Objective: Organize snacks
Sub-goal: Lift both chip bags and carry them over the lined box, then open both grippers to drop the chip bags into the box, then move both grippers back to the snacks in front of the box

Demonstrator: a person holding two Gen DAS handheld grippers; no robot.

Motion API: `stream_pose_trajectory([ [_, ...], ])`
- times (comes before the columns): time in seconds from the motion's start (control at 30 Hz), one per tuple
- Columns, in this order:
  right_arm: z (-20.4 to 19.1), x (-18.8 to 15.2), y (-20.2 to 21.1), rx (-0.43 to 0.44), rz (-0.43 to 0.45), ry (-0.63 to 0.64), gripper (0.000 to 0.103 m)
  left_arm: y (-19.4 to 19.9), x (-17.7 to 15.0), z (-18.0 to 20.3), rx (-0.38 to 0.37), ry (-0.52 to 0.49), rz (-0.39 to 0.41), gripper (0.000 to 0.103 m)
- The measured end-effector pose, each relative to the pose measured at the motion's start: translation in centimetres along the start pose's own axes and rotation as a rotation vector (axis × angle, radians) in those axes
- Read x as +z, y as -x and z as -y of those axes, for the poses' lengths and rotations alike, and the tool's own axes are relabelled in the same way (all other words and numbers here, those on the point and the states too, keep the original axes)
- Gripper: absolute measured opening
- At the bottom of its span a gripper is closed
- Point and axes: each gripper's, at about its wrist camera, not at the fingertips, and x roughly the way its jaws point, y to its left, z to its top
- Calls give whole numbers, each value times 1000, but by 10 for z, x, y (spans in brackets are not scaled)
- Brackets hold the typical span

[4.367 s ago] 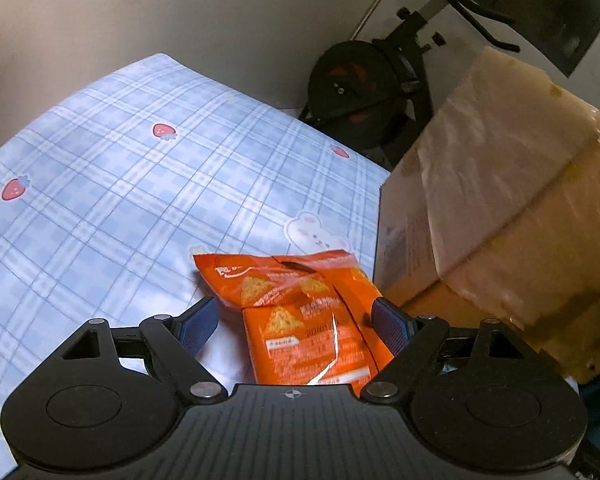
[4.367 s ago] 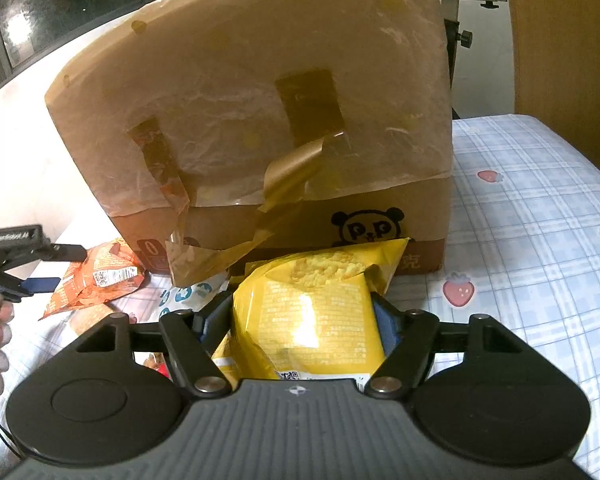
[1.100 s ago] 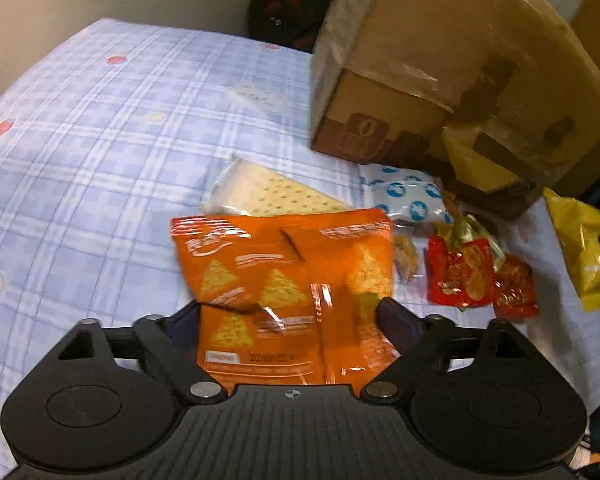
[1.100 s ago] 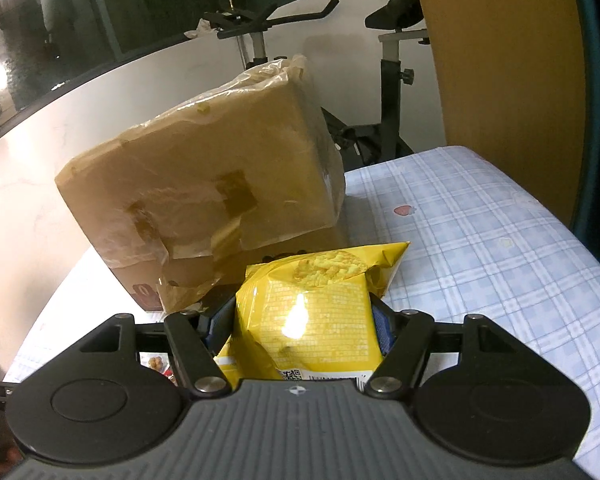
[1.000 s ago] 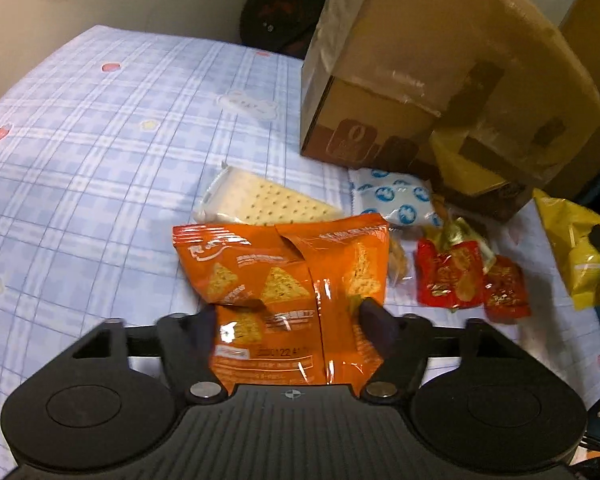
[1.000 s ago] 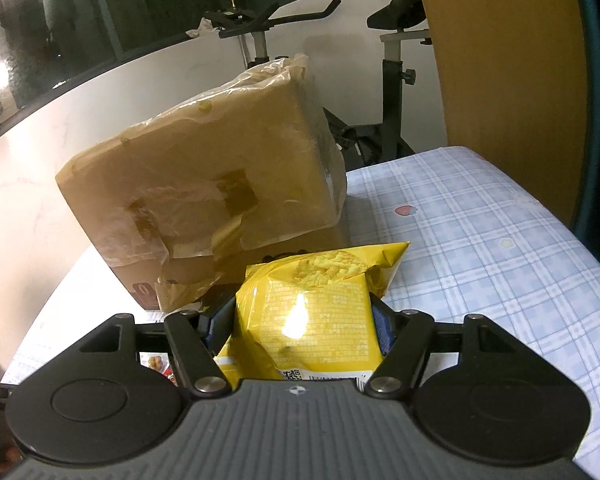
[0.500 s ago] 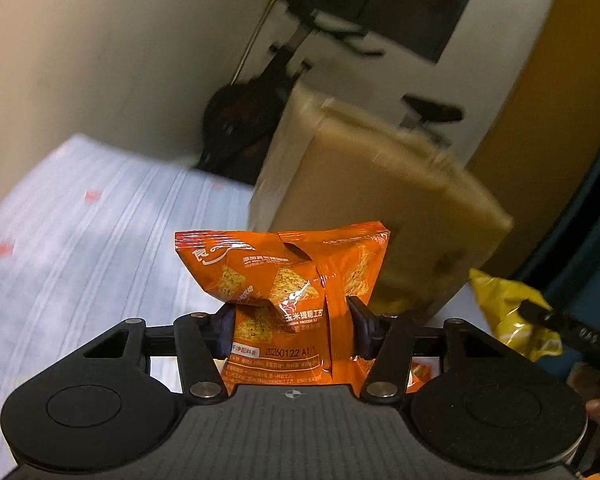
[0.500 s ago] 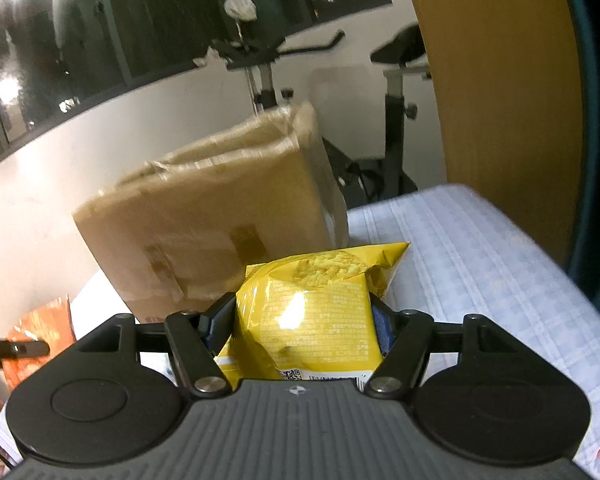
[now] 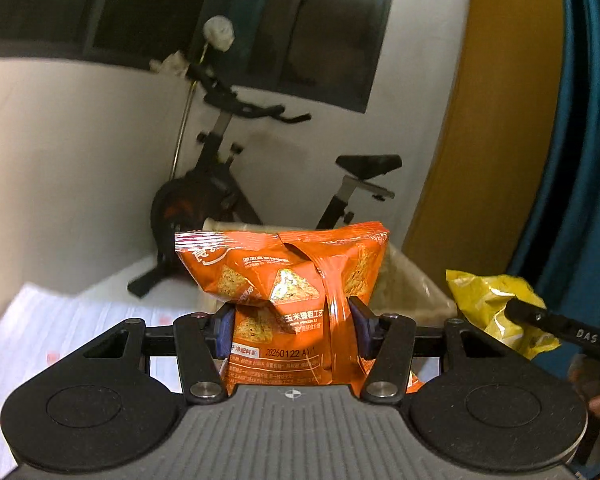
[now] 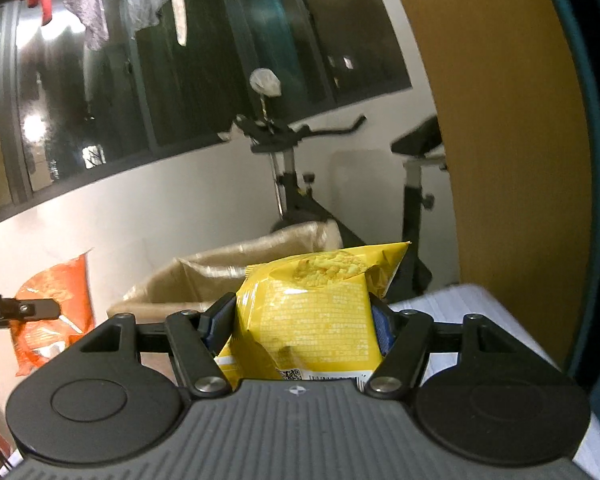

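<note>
My left gripper (image 9: 291, 327) is shut on an orange snack bag (image 9: 287, 280) and holds it high, in front of the open cardboard box (image 9: 412, 284). My right gripper (image 10: 300, 322) is shut on a yellow snack bag (image 10: 312, 312), also raised near the box (image 10: 203, 280), whose open top shows behind it. The yellow bag also shows at the right of the left wrist view (image 9: 488, 304). The orange bag also shows at the left of the right wrist view (image 10: 55, 308).
An exercise bike (image 9: 219, 184) stands behind the box by the white wall. A wooden panel (image 10: 500, 140) and a blue curtain (image 9: 580, 160) are on the right. The checked tablecloth (image 9: 39, 340) lies below.
Both grippers have lifted their bags up from the table. The views now tilt upward, and the box's open top has come into sight.
</note>
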Motion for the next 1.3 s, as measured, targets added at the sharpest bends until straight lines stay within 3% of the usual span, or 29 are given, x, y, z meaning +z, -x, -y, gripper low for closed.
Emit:
stream_pose_trajectory([
  [0.27,-24,45,-67,56,60,183,68,-87,46,15,31,-76,-24,58],
  [0.53,-38,48,-155,28,-18,324,68,-157,52,16,125,-170,-141,59],
  [0.7,-32,32,-182,23,-79,319,68,-170,52,6,139,-166,-175,60],
  [0.83,-30,25,-195,46,-124,298,70,-180,56,-6,139,-105,-199,77],
  [0.9,-30,23,-199,60,-151,291,73,-164,52,-12,125,-57,-185,82],
  [1.07,-29,21,-195,66,-153,297,82,-149,51,-20,130,-43,-155,82],
  [1.3,-28,27,-177,70,-138,269,82,-119,51,-22,123,-49,-94,82],
])
